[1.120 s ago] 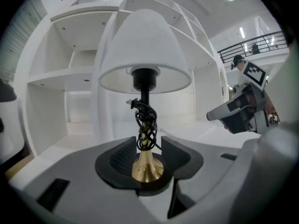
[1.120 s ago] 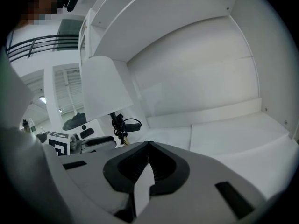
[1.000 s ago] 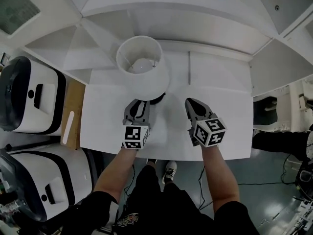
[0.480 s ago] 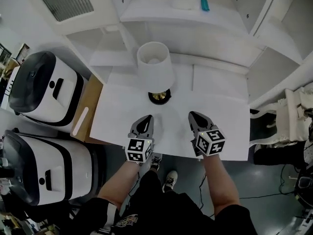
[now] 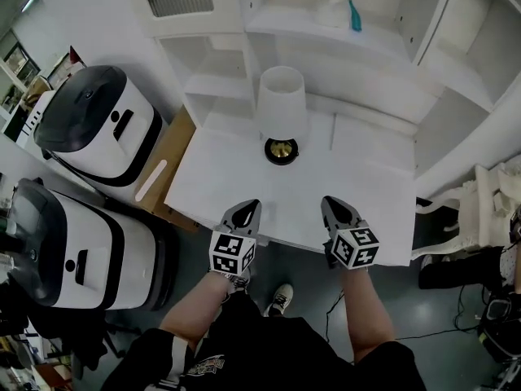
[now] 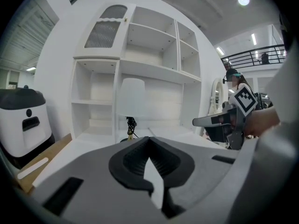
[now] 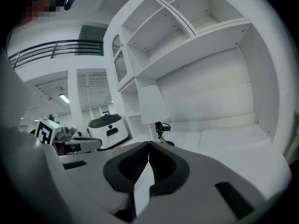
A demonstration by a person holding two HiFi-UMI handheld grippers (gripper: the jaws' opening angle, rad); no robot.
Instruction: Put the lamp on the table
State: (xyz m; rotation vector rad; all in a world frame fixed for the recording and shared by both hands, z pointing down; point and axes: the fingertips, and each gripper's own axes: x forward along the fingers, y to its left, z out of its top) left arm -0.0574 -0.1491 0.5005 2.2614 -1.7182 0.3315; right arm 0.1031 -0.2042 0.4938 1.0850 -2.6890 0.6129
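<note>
Lamp (image 5: 282, 104) on table (image 5: 220, 177), left gripper (image 5: 248, 206) and right gripper (image 5: 330, 204) parallel, jaws together

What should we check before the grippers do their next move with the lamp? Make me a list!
1. White-shaded lamp with gold base stands upright on the white table: ok.
2. Lamp well inside the table's edges: ok.
3. Left gripper jaws together, nothing between them: ok.
4. Right gripper jaws together, nothing between them: ok.
5. Both grippers apart from the lamp: ok.
6. Lamp plugged in: cannot tell.
</note>
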